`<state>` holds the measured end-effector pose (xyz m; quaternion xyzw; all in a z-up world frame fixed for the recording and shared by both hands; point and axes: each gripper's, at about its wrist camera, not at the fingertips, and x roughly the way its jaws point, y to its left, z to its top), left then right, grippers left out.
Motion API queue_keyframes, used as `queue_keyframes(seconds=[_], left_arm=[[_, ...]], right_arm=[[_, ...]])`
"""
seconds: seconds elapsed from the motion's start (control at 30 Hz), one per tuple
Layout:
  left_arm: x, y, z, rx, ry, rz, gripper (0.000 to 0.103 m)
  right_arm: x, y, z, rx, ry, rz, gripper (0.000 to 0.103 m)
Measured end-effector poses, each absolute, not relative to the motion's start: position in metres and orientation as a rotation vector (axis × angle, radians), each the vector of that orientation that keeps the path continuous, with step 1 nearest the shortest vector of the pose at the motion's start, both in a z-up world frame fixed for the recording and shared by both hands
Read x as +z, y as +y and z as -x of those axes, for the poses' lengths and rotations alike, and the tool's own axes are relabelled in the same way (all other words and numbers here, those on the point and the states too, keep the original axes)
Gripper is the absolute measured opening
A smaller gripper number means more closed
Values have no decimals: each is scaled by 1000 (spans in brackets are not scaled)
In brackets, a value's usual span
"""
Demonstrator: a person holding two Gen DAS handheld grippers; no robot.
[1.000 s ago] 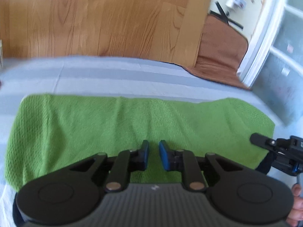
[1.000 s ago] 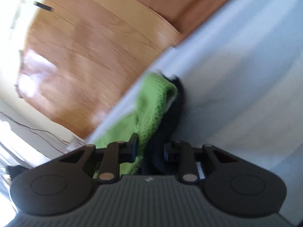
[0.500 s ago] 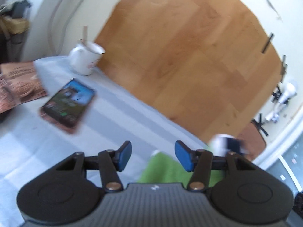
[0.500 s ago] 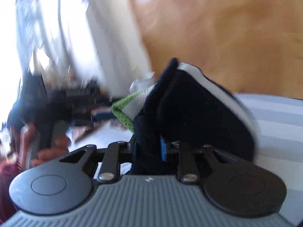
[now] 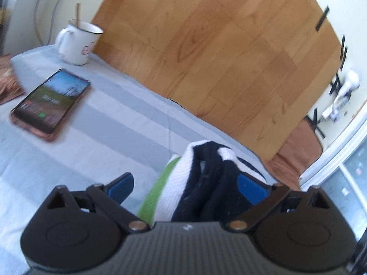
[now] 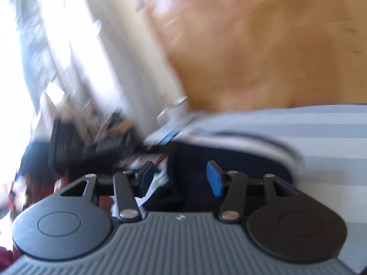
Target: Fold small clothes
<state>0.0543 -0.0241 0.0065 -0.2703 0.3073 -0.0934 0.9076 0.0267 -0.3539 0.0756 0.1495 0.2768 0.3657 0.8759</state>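
The small garment (image 5: 201, 171) is green on one side and navy with white stripes on the other. It lies folded into a thick bundle on the striped tablecloth (image 5: 128, 123). My left gripper (image 5: 187, 186) is opening wide around the bundle's end. Its left pad stands clear of the cloth, and its right pad sits beside the navy layer. In the blurred right wrist view, my right gripper (image 6: 181, 178) is opening with the navy cloth (image 6: 229, 158) between its jaws. There is a gap at its left pad.
A phone (image 5: 50, 105) with its screen lit lies on the table to the left. A white mug (image 5: 78, 43) stands behind it near the table's far edge. Beyond the edge are the wooden floor (image 5: 218, 57) and a brown mat (image 5: 296, 146).
Both grippers have widened their jaws and let go of the cloth. The garment, earlier spread flat and green, is now folded over with its navy side showing. The left view has swung toward the phone and mug.
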Motion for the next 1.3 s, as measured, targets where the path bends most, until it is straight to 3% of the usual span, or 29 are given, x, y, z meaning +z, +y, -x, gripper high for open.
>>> queue_keyframes(seconds=[0.1,0.23,0.43,0.53,0.57,0.6,0.63,0.83,0.97,1.03,1.07,1.13,1.2,1.3], left_arm=[[5,-29,-74,-182,673,546,95],[-12,-21,-103,-204,807,620,71],[-25,-28,-106,-191,820,561,78],[-11,-29,-95,-170,815,527,87],[-6,-26,-89,-189,806,530,90],[-3,-23,-81,-217,789,536,97],[0,-19,-73,-245,772,542,103],[-11,-27,-62,-380,855,542,103],[-24,-39,-58,-415,868,541,102],[-26,-44,-55,-424,854,561,91],[-28,-47,-57,-417,852,569,88],[-28,-55,-61,-391,855,570,71],[-28,-61,-72,-396,861,608,70],[-17,-80,-101,-434,837,611,65]], right_arm=[[73,-356,-53,710,606,-303,30],[43,-345,-94,627,723,-247,28],[27,-350,-86,625,738,-253,26],[38,-371,-76,629,715,-373,42],[41,-379,-71,621,692,-423,62],[42,-392,-63,611,668,-469,73],[39,-404,-56,607,661,-510,74],[-10,-422,-46,652,862,-705,75],[-19,-407,-52,734,865,-742,76],[-14,-391,-55,754,848,-661,78],[-12,-381,-57,760,849,-607,76],[-9,-373,-60,751,826,-557,63],[-1,-375,-64,748,772,-528,51],[15,-383,-73,703,616,-429,48]])
